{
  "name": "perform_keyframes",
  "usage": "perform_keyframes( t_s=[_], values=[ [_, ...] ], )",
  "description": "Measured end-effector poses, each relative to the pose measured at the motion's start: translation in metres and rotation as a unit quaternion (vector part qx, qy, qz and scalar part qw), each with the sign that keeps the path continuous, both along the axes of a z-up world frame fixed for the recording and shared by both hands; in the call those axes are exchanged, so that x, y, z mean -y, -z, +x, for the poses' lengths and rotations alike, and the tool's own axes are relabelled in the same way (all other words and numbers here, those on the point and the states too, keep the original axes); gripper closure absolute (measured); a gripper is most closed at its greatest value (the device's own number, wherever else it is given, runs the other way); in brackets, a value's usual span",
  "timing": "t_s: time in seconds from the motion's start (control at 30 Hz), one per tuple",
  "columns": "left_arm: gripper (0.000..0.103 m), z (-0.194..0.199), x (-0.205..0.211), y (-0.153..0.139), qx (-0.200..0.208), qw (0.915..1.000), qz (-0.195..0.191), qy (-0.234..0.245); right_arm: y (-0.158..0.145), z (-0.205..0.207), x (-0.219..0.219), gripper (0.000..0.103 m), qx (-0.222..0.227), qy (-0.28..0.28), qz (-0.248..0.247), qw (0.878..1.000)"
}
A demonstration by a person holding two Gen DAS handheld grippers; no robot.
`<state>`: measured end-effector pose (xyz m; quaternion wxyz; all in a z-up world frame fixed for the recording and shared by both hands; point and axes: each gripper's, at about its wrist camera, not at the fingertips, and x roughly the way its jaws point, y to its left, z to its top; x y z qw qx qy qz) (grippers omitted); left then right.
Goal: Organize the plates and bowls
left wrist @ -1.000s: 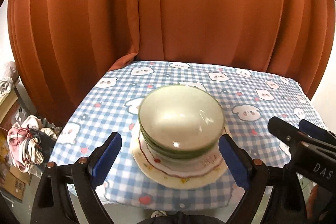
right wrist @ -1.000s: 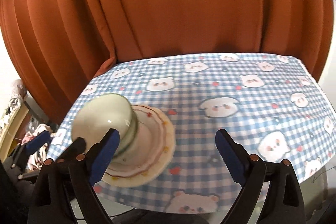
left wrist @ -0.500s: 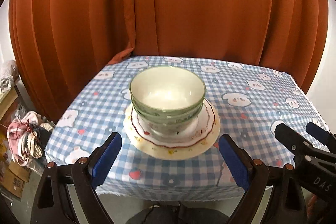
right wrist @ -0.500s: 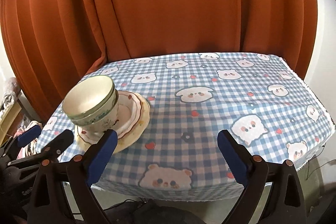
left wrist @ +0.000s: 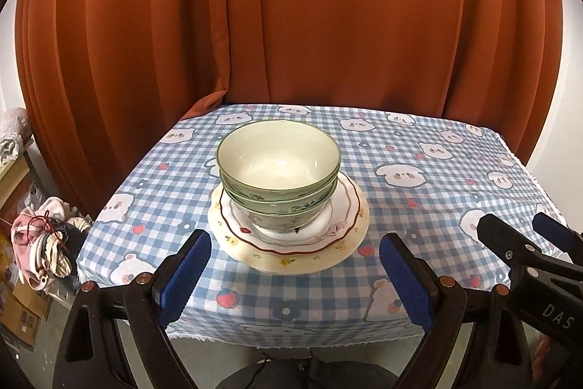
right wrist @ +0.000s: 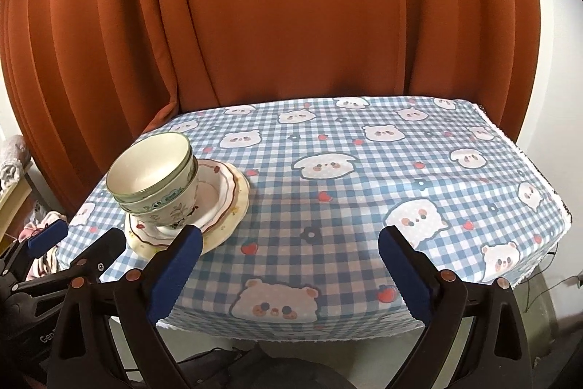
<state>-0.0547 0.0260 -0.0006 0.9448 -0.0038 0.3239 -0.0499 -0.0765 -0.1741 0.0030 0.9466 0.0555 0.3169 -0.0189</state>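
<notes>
From left to right, my left gripper (left wrist: 295, 274) and right gripper (right wrist: 289, 265) have pulled back, both gaping and empty, leaving the bowls (left wrist: 278, 166) nested on the plates (left wrist: 342, 228) at frame centre, so I judge the stacking done.

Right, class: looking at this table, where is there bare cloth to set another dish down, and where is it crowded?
The crowded spot is the near left part, where the stacked bowls sit on the plates. Free cloth: the whole stretch of tablecloth from the plates to the right edge, and the strip between the stack and the curtain behind. Both tongs, left and right, hang open off the front edge.
</notes>
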Motion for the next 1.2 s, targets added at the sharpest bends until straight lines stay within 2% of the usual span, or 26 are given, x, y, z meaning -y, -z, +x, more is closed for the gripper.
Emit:
perform_keyframes(
  t_s=[0.93,1.2],
  values=[
    [0.007,0.005,0.021,-0.001,-0.013,0.9998,0.011,0.011,0.0,-0.003,0.018,0.002,-0.004,0.024,0.006,1.0],
    [0.007,0.006,0.019,-0.001,-0.009,0.9999,0.004,0.014,0.0,-0.003,0.018,0.002,-0.004,0.027,0.002,1.0]
  ],
)
